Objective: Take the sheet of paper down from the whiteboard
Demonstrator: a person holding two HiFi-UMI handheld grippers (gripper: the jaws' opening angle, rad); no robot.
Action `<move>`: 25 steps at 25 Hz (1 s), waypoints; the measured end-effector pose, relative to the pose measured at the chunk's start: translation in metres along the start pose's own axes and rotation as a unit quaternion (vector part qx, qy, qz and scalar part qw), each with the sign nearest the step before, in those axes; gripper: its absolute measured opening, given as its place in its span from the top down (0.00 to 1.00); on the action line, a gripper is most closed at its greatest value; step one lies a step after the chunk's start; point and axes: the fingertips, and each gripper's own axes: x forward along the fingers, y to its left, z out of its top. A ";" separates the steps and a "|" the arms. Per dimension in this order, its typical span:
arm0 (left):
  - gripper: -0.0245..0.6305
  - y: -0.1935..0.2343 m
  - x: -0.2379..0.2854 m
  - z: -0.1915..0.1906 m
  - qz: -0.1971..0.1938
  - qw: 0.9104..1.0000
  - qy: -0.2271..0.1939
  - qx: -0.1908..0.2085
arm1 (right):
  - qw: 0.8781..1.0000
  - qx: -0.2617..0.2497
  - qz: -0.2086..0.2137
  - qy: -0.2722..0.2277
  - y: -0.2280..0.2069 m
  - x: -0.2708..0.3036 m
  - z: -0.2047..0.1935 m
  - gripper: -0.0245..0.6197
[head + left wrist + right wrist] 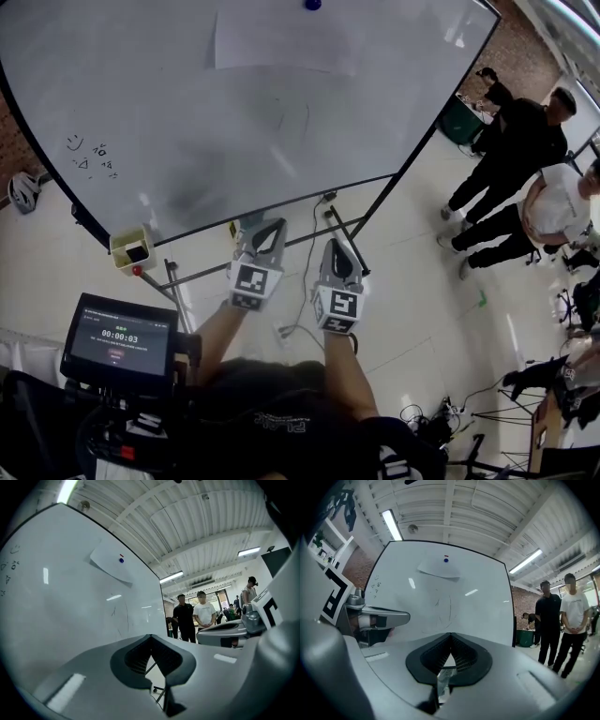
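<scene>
White sheet of paper (281, 39) on whiteboard (169, 131) under blue magnet (312, 5); left hand-held gripper (268, 230) and right hand-held gripper (336, 249) closed.

lab-like workshop: whiteboard (234, 112), brick walls (356, 566), floor cables (431, 412)

A white rectangular sheet of paper (286, 37) is hanging near the top of the large white whiteboard (187, 141), with a round blue magnet (312, 5) pinning its upper edge. Below the whiteboard's lower edge, the left tongs (265, 231) and right tongs (339, 251) are hovering side by side, closed.
</scene>
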 end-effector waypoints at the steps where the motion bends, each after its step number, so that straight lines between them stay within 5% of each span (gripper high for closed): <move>1: 0.96 0.003 0.006 0.004 0.001 1.000 -0.007 0.002 | 1.000 -0.001 0.002 0.001 0.000 0.006 0.001 0.94; 15: 0.96 0.026 0.083 0.036 0.057 0.998 -0.023 0.031 | 0.996 -0.008 0.082 -0.039 -0.032 0.095 0.035 0.94; 21: 0.96 0.046 0.126 0.079 0.152 0.987 -0.031 0.050 | 0.985 -0.001 0.162 -0.066 -0.056 0.141 0.071 0.94; 25: 0.96 0.065 0.137 0.125 0.219 0.970 -0.064 0.088 | 0.965 0.000 0.249 -0.086 -0.055 0.166 0.100 0.94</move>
